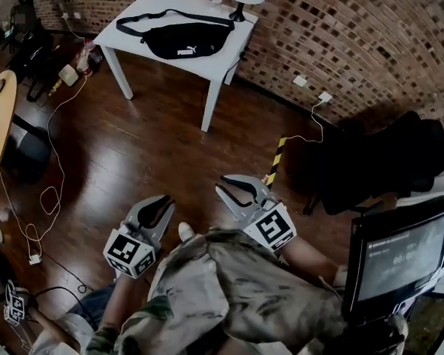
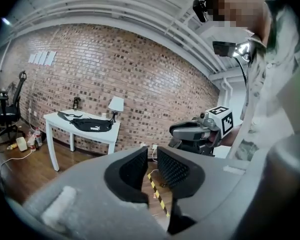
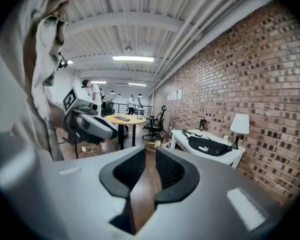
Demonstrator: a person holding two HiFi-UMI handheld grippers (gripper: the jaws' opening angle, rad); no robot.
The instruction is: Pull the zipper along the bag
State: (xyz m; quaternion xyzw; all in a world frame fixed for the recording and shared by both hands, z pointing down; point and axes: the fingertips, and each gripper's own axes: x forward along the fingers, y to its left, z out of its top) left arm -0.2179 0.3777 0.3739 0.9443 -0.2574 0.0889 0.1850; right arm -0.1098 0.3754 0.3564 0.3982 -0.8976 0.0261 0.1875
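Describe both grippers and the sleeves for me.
Both the left gripper and right gripper are grey, wedge-shaped shells with black ribbed pads lining the jaws. Each carries a white cube with black square markers. The person wears a camouflage-patterned top.

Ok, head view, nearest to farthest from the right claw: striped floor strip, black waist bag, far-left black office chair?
From the right claw:
1. Yellow-and-black striped floor strip, just ahead.
2. Black fabric waist bag, on the white table.
3. Black office chair, far left corner.
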